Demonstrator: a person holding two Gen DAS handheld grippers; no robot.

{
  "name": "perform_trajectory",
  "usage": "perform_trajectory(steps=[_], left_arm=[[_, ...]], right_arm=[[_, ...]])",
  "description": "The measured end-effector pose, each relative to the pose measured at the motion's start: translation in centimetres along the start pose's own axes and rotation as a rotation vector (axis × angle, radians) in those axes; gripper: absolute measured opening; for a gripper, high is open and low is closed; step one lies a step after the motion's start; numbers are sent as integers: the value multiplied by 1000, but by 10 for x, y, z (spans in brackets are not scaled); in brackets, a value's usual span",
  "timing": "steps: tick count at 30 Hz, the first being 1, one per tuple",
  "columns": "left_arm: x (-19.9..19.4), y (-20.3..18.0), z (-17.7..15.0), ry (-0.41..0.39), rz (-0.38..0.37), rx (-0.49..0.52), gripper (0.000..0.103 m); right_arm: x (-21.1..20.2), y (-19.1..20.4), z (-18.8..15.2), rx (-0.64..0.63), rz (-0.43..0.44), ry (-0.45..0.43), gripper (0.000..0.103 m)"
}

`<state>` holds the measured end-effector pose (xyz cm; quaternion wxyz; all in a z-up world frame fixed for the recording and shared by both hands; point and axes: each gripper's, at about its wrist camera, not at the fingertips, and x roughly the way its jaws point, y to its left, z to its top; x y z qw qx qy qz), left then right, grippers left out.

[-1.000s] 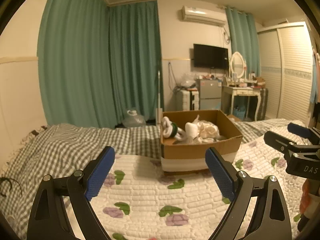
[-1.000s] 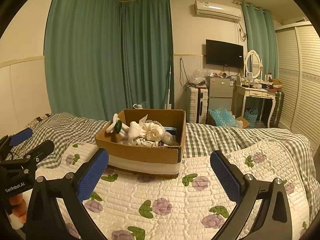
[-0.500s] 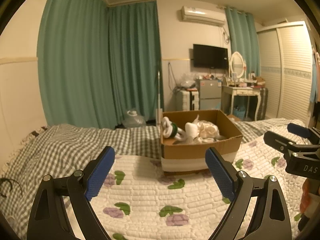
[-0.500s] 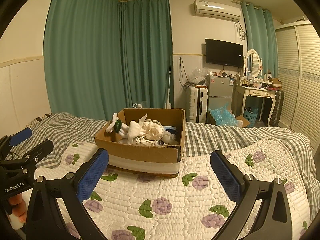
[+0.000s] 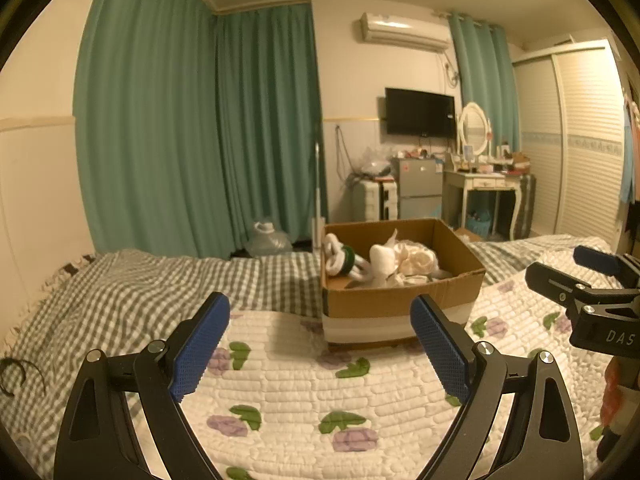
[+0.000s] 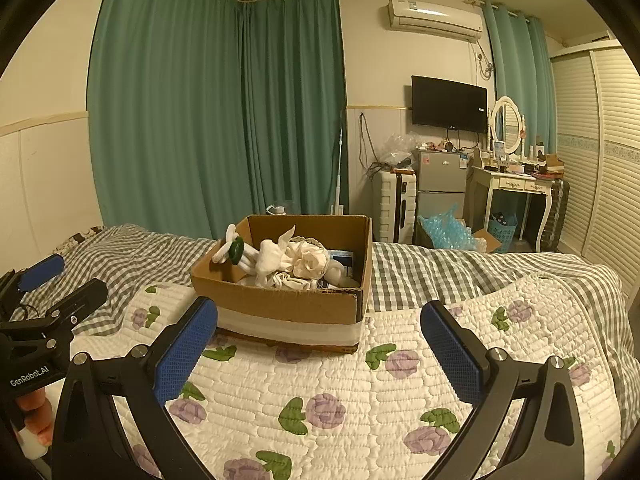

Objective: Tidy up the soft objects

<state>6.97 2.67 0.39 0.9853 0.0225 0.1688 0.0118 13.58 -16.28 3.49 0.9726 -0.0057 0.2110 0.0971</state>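
A brown cardboard box (image 5: 400,304) (image 6: 280,304) stands on the bed's flowered quilt (image 5: 304,392) (image 6: 360,392). It holds white and cream soft toys (image 5: 384,262) (image 6: 288,260), one with a green ring (image 5: 349,258) (image 6: 236,249). My left gripper (image 5: 320,348) is open and empty, hovering over the quilt just short of the box; it also shows at the left of the right wrist view (image 6: 44,292). My right gripper (image 6: 318,352) is open and empty, facing the box; it also shows at the right of the left wrist view (image 5: 576,276).
A grey checked sheet (image 5: 132,292) covers the bed's far side. Beyond the bed are teal curtains (image 6: 216,120), a small fridge (image 6: 440,184), a white dressing table (image 6: 516,188) and a wardrobe (image 6: 612,160). A dark hair band (image 5: 16,376) lies at the left.
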Motion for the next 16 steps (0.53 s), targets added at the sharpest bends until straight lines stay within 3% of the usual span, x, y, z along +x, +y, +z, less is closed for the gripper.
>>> perform_trajectory(steps=[16], left_arm=[[0,3,1,-1,6,-2,93]], right_arm=[[3,1,-3,3,1,11,102]])
